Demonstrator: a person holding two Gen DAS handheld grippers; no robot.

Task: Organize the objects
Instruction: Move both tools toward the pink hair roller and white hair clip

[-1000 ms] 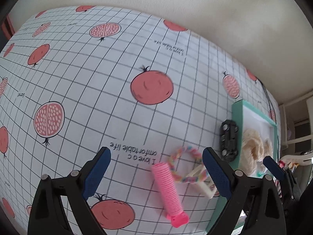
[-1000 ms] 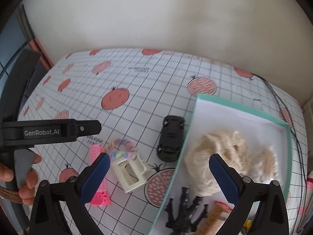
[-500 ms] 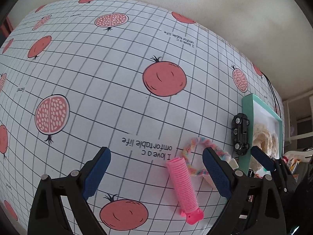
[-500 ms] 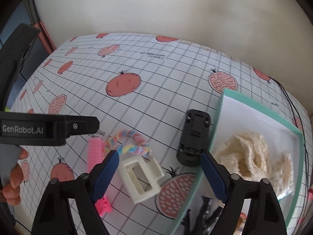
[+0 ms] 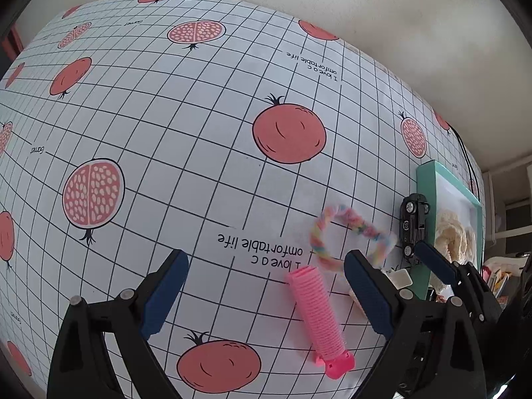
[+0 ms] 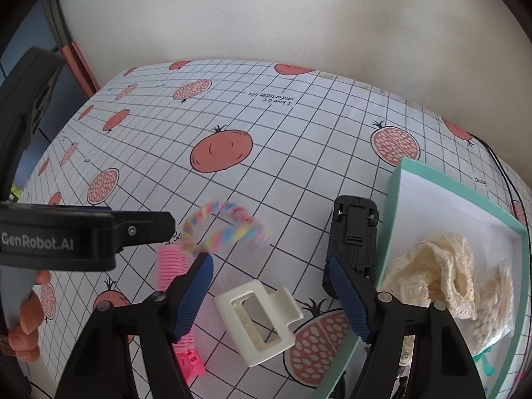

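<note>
A white claw clip (image 6: 259,322) lies on the pomegranate-print tablecloth (image 6: 299,153), between the fingers of my right gripper (image 6: 269,296). Its jaws are closing and the blue pads stand just clear of the clip. A rainbow hair tie (image 6: 226,226) beyond the left finger looks smeared by motion. A pink hair roller (image 5: 319,316) lies under my left gripper (image 5: 266,289), which hovers open and holds nothing. A black toy car (image 6: 354,232) lies upside down beside the teal box (image 6: 395,199).
The teal box holds a cream lace cloth (image 6: 442,272) and a bag of small beads (image 6: 492,309). A person's hand (image 6: 26,316) grips the left gripper's handle at the left edge. A black cable (image 6: 498,166) runs behind the box. A pale wall backs the table.
My right gripper came down and leftward over the white clip and its jaws narrowed. The hair tie has shifted and is now blurred. The left gripper barely moved.
</note>
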